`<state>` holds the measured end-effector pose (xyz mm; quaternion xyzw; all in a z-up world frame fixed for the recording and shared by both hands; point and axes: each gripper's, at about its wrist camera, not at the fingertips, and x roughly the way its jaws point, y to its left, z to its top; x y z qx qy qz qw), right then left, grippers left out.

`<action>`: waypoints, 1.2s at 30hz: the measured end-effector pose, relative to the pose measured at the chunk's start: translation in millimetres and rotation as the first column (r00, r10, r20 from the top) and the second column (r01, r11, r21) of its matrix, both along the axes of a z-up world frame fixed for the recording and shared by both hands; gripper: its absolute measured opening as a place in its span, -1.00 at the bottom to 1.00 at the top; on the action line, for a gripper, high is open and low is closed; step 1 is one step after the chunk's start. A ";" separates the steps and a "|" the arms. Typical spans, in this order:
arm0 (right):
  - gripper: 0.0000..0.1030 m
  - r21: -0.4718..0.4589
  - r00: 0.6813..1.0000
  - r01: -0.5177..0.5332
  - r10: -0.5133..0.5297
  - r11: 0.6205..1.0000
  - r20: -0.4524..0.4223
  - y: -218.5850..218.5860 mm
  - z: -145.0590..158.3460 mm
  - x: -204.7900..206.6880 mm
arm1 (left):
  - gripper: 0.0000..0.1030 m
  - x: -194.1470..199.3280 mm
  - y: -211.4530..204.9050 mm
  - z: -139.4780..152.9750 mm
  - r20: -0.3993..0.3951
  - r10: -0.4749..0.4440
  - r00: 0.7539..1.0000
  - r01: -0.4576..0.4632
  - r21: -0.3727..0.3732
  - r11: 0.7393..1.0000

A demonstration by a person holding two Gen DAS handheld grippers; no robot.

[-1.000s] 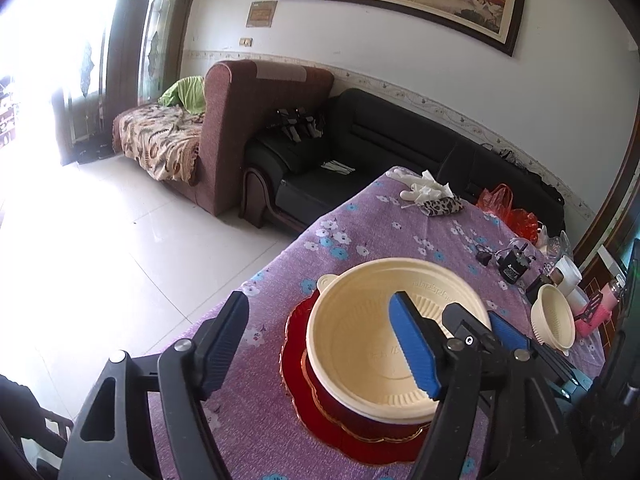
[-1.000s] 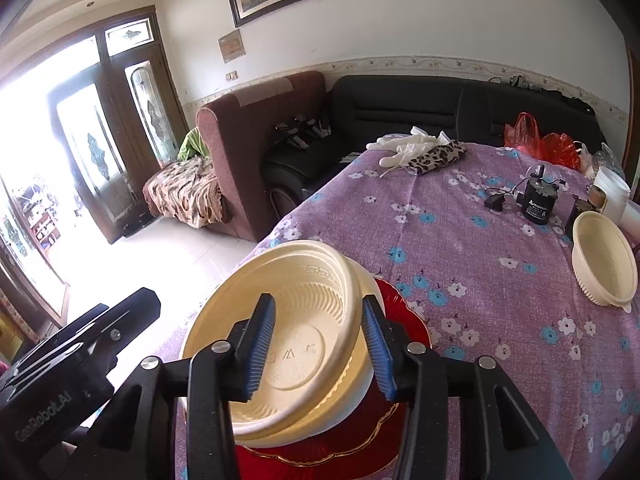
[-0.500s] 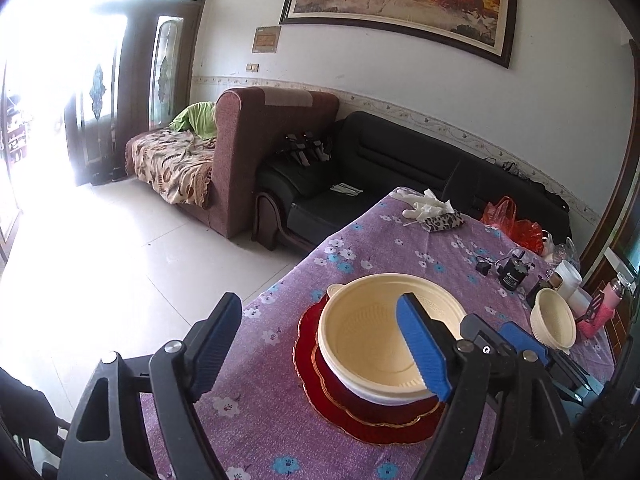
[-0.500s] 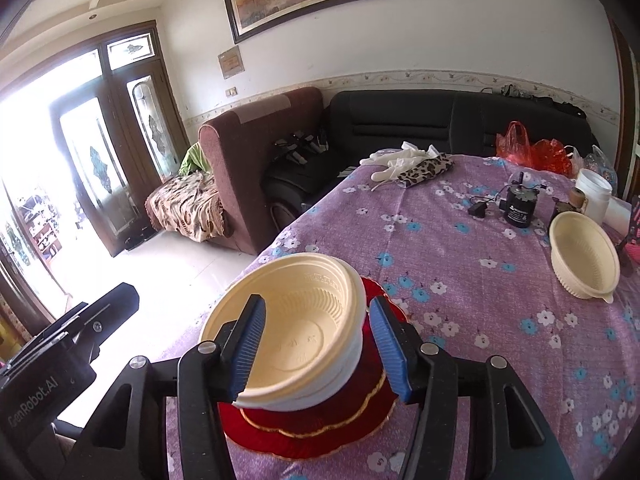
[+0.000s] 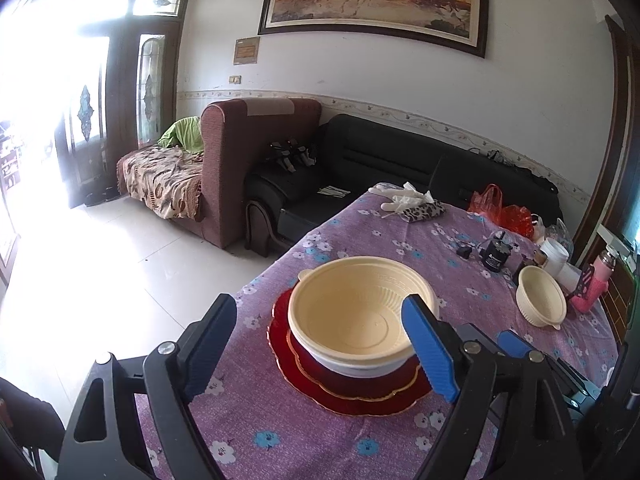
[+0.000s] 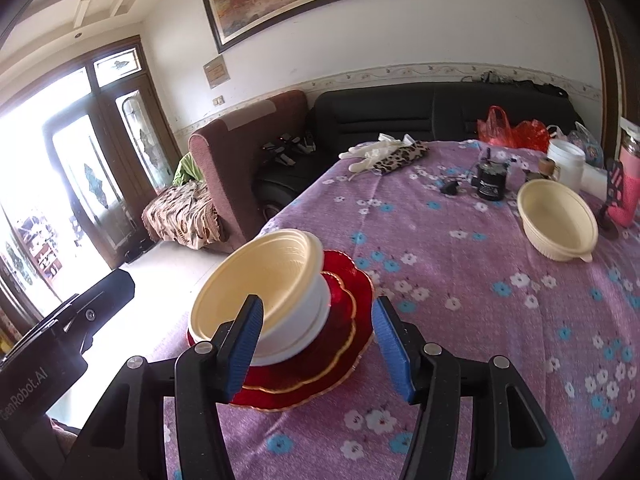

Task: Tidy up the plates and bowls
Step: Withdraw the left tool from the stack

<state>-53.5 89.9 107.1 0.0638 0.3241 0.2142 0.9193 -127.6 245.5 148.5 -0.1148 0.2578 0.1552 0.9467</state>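
Lots of colours on the purple table

The tablecloth (image 6: pixel 460 280) is purple with little white and blue flowers. The big bowl (image 5: pixel 360 312) is cream on top and white down its side, and the plates (image 5: pixel 352 396) under it are dark red with a thin gold edge. Another bowl (image 6: pixel 556 224) is cream too. The gripper pads (image 6: pixel 390 346) are bright blue on black arms. A small cloth (image 6: pixel 402 158) has leopard spots. The bag (image 6: pixel 516 130) is red, the bottle (image 6: pixel 626 188) pink, the sofa (image 5: pixel 380 160) black, the armchair (image 5: pixel 256 152) dark red, with a brown leafy blanket (image 5: pixel 160 184).
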 end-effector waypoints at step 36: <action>0.32 0.066 0.950 0.282 -0.269 0.957 -0.160 -131.0 -88.7 -20.5 | 0.65 17.4 -110.1 -61.1 -0.194 -0.245 0.950 0.251 0.007 0.968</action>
